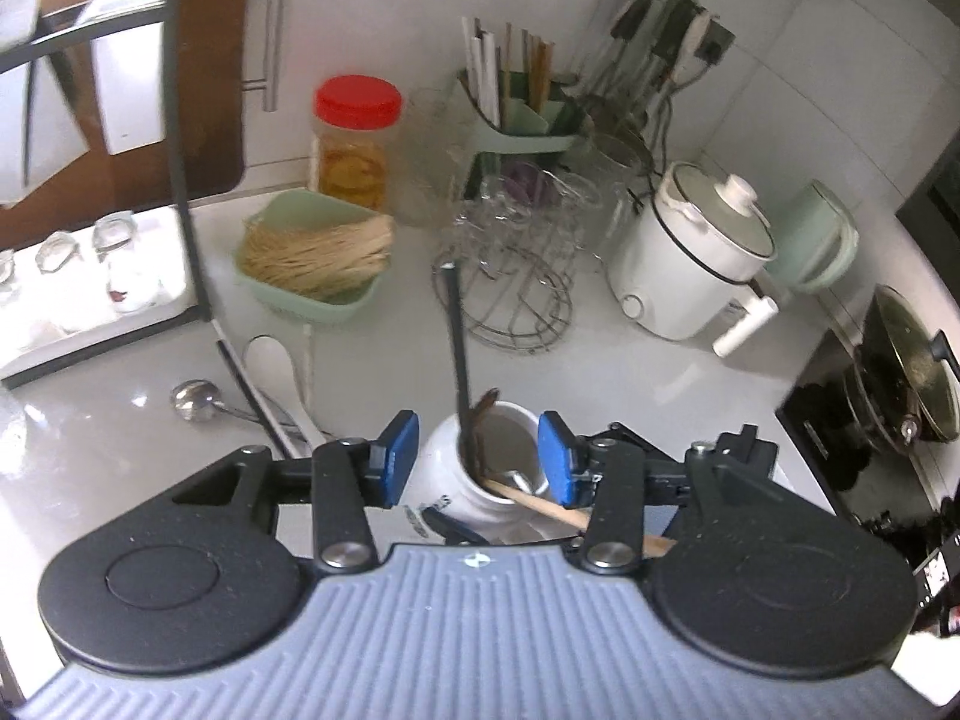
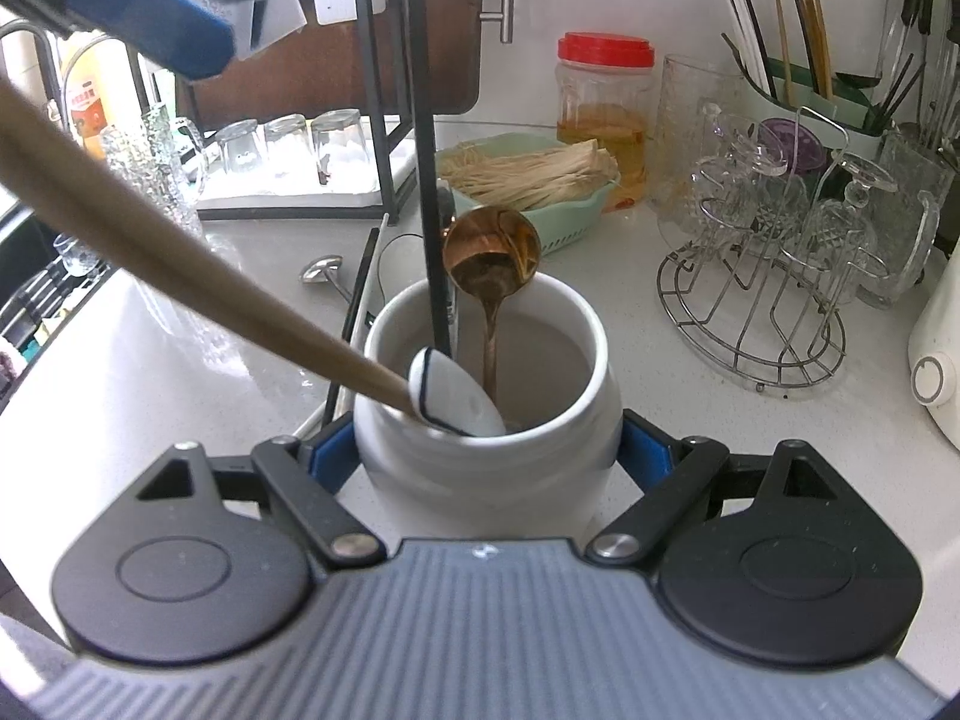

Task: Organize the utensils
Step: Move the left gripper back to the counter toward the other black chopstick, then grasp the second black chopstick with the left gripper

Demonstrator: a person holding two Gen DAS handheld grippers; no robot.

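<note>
A white ceramic jar [image 2: 486,462] stands on the counter, gripped at its sides by my right gripper [image 2: 486,459]. Inside it are a copper spoon [image 2: 492,252], a black stick [image 2: 429,180], and a white-headed spoon with a wooden handle [image 2: 180,252] leaning out to the left. In the left wrist view the jar [image 1: 480,468] sits below my left gripper [image 1: 478,459], which is open and empty above it. Loose on the counter lie a white spoon [image 1: 276,366], a steel spoon [image 1: 192,402] and chopsticks [image 1: 246,390].
A green basket of sticks [image 1: 312,264], a red-lidded jar [image 1: 354,144], a green utensil caddy [image 1: 516,114], a wire rack of glasses [image 1: 516,276], a white cooker [image 1: 696,252] and a stove with a wok [image 1: 900,372] surround the area. A dish rack [image 1: 90,276] stands at the left.
</note>
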